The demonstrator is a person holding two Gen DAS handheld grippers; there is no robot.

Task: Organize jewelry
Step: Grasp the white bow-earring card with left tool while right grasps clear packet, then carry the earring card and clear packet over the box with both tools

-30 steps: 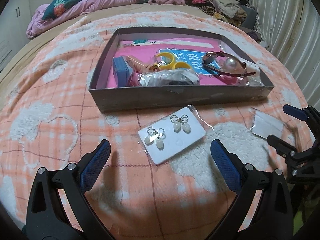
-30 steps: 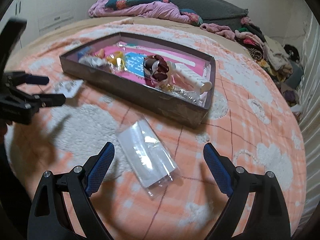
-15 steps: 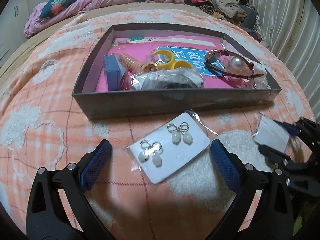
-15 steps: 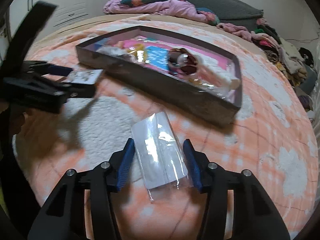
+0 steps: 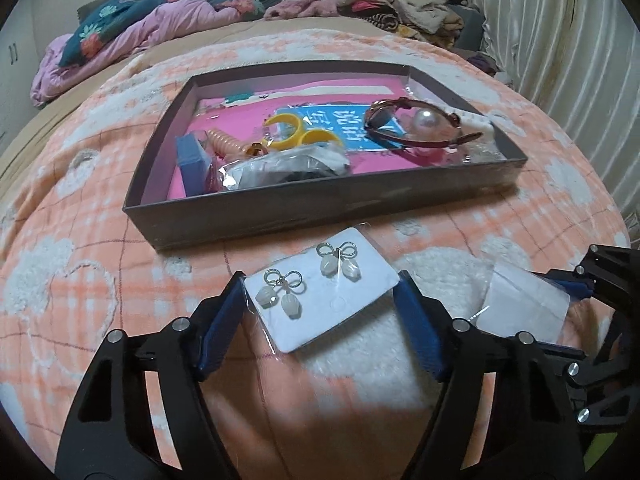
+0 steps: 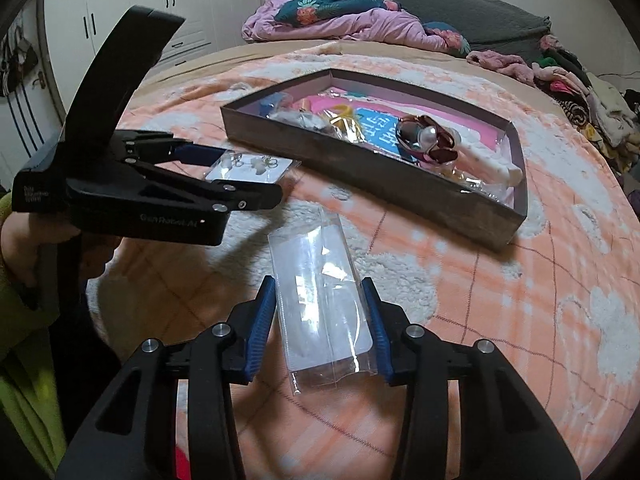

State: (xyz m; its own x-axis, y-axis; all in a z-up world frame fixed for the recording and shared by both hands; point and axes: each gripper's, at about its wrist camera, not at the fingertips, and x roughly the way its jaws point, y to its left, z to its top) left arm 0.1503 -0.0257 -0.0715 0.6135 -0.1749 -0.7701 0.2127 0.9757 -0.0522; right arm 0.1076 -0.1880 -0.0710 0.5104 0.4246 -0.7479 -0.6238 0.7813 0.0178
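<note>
A white card with two bow-and-pearl earrings (image 5: 324, 292) lies in a clear sleeve on the peach blanket, just in front of the grey box (image 5: 320, 208). My left gripper (image 5: 320, 280) straddles it, its jaws closing, and its blue pads (image 5: 222, 320) touch the card's two side corners. From the right wrist view, the same card (image 6: 248, 168) sits between that gripper's fingers. A clear plastic bag (image 6: 320, 300) bows upward between the blue pads (image 6: 262, 320) of my right gripper (image 6: 318, 282), whose jaws are closing on its long edges. The bag (image 5: 524, 304) also shows at the right of the left view.
The grey box (image 6: 360, 160) holds brown glasses with a large pearl (image 5: 424, 124), yellow hoops (image 5: 304, 132), a small blue case (image 5: 194, 160) and a crinkled packet. Heaped clothes (image 5: 380, 4) line the back, a curtain (image 5: 560, 40) hangs at right. A hand in a green sleeve (image 6: 24, 240) holds the left tool.
Both pairs of jaws have narrowed. The right one closed onto the clear bag, which now arches between its pads. The left one came in to the earring card's edges.
</note>
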